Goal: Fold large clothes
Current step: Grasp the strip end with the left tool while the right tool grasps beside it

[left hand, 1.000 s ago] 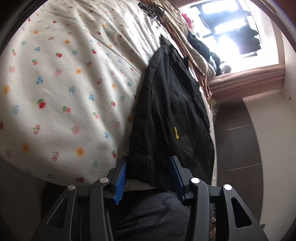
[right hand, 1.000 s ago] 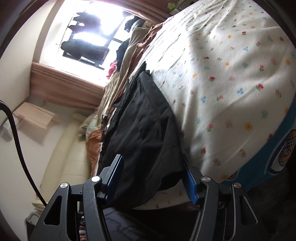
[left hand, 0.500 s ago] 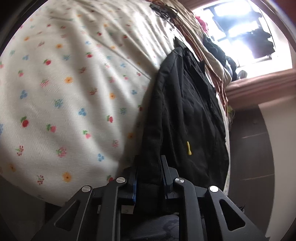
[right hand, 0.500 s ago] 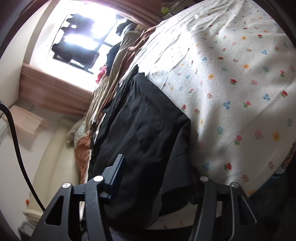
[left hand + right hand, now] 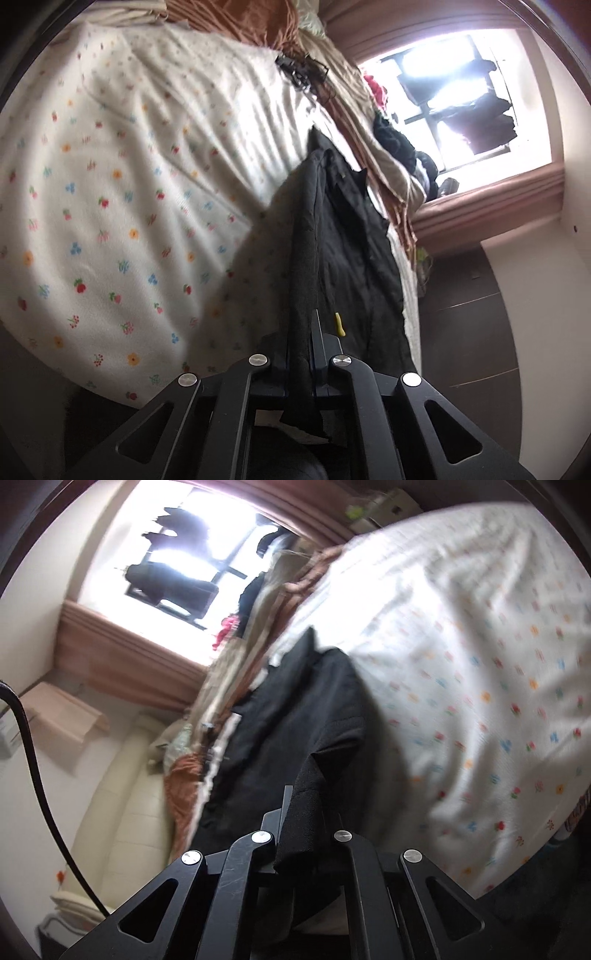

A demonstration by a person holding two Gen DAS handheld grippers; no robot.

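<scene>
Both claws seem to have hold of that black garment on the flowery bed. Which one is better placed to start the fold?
Neither, probably: left claw and right claw are each shut on a near edge of the black garment, so lifting together looks likeliest.

Black garment [image 5: 354, 236] on floral-sheeted bed [image 5: 110, 192]

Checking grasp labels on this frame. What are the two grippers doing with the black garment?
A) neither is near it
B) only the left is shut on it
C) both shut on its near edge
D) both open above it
C: in each wrist view the jaws are pinched together with black garment fabric between them, at the left gripper and the right gripper.
</scene>
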